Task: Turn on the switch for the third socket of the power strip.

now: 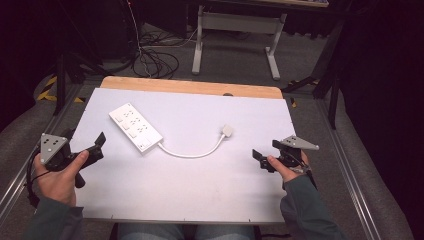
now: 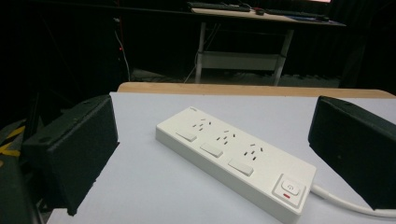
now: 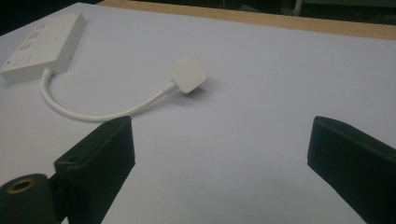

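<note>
In the left gripper view we read the power strip's (image 2: pixel 236 161) red-marked switch (image 2: pixel 290 187). The strip lay diagonally on the counter (image 1: pixel 200 175), switch end toward us, its cord curving to the plug (image 3: pixel 188 73). Both grippers, left (image 1: pixel 95 147) and right (image 1: pixel 259 159), flanked the strip with fingers spread, empty.

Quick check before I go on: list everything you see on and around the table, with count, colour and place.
power strip: one, white, left of centre on the sheet, three sockets and a switch
cable: one, white, curving from the strip toward the right
plug: one, white, at the cable's end, right of centre
sheet: one, white, covering the table
table: one, wooden, far edge bare
desk: one, pale frame, on the floor behind
left gripper: one, black, open, left edge
right gripper: one, black, open, right edge
</note>
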The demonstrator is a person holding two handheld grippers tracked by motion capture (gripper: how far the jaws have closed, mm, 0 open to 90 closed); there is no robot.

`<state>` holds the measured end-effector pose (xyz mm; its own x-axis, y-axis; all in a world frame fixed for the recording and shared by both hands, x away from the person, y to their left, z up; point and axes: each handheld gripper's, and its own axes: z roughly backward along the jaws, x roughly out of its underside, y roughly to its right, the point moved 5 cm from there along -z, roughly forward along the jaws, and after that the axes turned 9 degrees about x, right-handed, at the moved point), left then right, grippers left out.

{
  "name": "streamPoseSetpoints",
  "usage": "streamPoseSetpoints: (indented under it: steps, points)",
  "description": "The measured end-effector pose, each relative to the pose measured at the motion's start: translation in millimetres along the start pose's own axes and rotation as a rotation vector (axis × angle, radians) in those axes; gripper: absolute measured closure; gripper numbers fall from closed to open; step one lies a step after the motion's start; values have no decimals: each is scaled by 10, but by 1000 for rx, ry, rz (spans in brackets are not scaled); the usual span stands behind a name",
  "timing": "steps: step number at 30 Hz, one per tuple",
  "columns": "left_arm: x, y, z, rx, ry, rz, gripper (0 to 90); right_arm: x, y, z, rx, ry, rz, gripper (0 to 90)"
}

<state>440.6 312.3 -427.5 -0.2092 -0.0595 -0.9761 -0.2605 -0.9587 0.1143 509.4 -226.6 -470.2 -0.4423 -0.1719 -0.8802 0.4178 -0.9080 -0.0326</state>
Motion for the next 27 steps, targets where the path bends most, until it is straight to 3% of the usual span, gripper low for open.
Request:
streamPoseSetpoints:
  steps: [16, 20, 27]
  points:
    - [-13, -13, -4, -21, 2, 12, 79, -2, 5, 4, 3, 2, -4, 81]
    - [-10, -20, 2, -24, -4, 1, 158, -2, 5, 4, 1, 1, -1, 81]
    - [-11, -18, 9, -7, 0, 3, 424, -4, 7, 6, 2, 2, 0, 82]
